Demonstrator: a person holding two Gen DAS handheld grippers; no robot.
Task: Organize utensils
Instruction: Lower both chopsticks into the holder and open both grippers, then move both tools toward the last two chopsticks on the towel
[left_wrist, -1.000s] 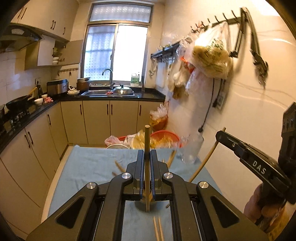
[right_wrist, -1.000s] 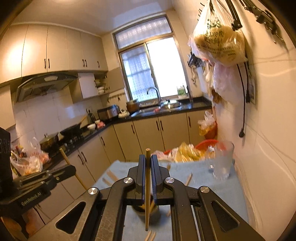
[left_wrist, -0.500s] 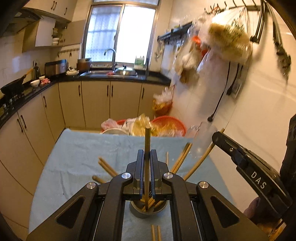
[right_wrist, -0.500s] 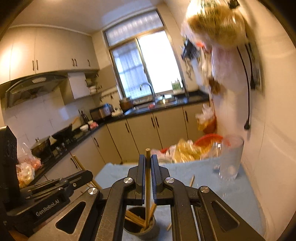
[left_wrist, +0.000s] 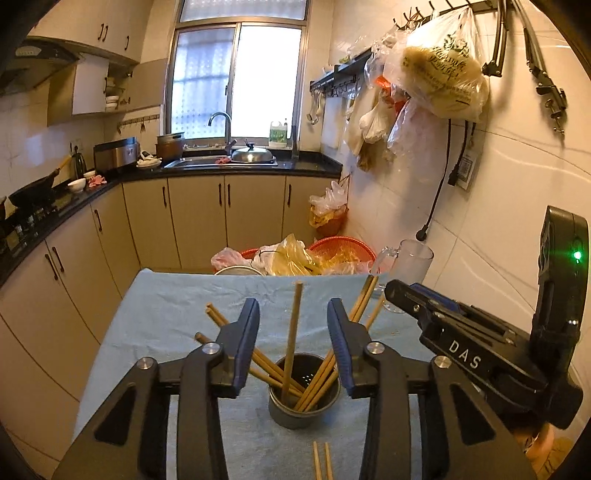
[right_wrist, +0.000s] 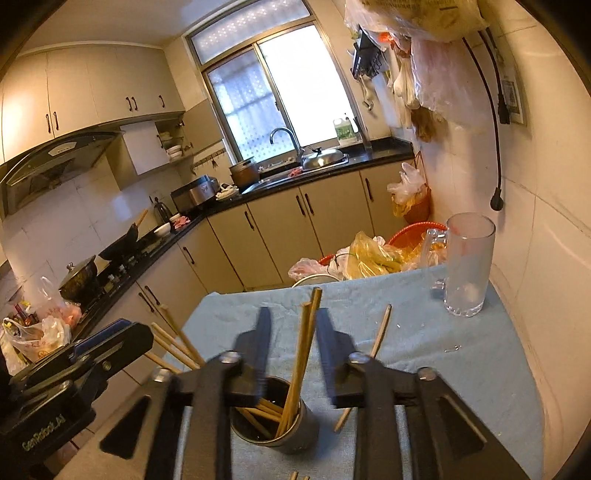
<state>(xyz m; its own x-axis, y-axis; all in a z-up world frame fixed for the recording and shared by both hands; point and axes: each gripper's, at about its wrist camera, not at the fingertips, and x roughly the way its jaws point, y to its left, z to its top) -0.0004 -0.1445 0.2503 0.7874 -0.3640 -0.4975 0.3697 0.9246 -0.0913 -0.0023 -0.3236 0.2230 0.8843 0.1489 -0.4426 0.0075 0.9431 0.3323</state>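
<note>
R gripper (right_wrist: 290, 334) fingers motion-blurred; loose chopstick pair (left_wrist: 320, 461) cut by bottom edge; cup (left_wrist: 303, 395) base hidden.

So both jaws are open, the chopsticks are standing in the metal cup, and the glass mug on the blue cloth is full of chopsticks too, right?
Not quite. The glass mug holds no chopsticks; the right wrist view shows it. The rest is right: the left gripper and right gripper have open jaws, and the chopsticks stand in the metal cup on the blue cloth.

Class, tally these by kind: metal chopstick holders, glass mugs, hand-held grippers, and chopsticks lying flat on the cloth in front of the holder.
Metal chopstick holder: 1
Glass mug: 1
Left hand-held gripper, right hand-held gripper: 2
Flat chopsticks: 2
Total: 6
</note>
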